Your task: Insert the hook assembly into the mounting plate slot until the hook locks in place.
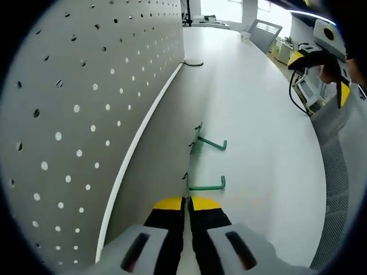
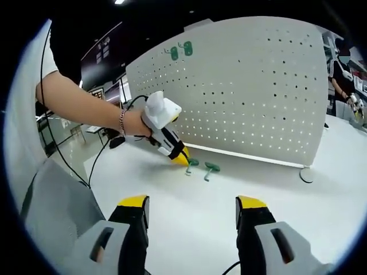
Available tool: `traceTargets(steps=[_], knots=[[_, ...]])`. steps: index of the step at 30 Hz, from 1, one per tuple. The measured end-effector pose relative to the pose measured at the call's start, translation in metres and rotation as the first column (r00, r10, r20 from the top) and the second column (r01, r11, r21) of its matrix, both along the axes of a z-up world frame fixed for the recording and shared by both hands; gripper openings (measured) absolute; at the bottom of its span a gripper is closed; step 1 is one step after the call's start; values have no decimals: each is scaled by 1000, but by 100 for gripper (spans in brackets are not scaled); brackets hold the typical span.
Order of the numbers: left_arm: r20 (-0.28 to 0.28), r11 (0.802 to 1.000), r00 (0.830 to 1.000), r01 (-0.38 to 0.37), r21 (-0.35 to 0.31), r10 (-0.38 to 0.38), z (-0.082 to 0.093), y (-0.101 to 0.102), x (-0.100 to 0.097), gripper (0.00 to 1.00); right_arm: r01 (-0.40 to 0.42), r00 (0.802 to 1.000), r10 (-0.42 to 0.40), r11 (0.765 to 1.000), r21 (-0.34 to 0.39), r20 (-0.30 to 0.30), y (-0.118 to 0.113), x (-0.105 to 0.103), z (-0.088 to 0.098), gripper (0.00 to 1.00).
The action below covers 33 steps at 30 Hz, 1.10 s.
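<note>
Two green hooks lie on the white table in front of the white pegboard (image 1: 74,114) (image 2: 258,97): a nearer hook (image 1: 207,185) (image 2: 192,163) and a farther hook (image 1: 211,143) (image 2: 211,168). My left gripper (image 1: 187,204) (image 2: 182,158) has its yellow-tipped jaws pressed together at the nearer hook's base, whose thin end runs between the tips. My right gripper (image 2: 193,204) (image 1: 320,77) hovers open above the table, well short of the hooks, with nothing between its jaws. Two more green hooks (image 2: 181,50) hang high on the pegboard.
A black ring-shaped foot (image 1: 194,63) (image 2: 307,175) lies by the pegboard's end. The table's (image 2: 269,189) edge curves along the right in the left gripper view, with a chair (image 1: 265,33) beyond. A person's arm (image 2: 86,103) holds the left gripper. Another person (image 2: 346,77) stands at far right.
</note>
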<state>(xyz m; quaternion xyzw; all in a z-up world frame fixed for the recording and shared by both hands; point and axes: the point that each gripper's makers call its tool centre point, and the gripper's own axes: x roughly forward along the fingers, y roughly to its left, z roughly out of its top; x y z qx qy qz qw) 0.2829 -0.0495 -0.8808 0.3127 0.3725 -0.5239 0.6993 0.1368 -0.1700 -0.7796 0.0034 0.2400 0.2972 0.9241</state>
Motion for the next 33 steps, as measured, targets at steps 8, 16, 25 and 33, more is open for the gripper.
traceTargets(steps=[8, 16, 25, 33], knots=[[17, 1000, 1000, -8, -15, 8, 0, 0, 2, 3, 4, 1000, -4, 1000, 1, -1, -1, 0, 0, 58], [99, 973, 990, -75, -218, 98, 29, -3, 17, 3, 13, 1000, -13, 1000, 3, 5, -4, 0, 1, 59], [86, 922, 980, -135, -362, 178, 59, 0, 19, 3, 20, 1000, -20, 1000, 7, 13, -5, 1, 3, 58], [108, 909, 975, -136, -395, 192, 74, 0, 14, 3, 23, 999, -23, 1000, 10, 23, -5, 2, 6, 58]])
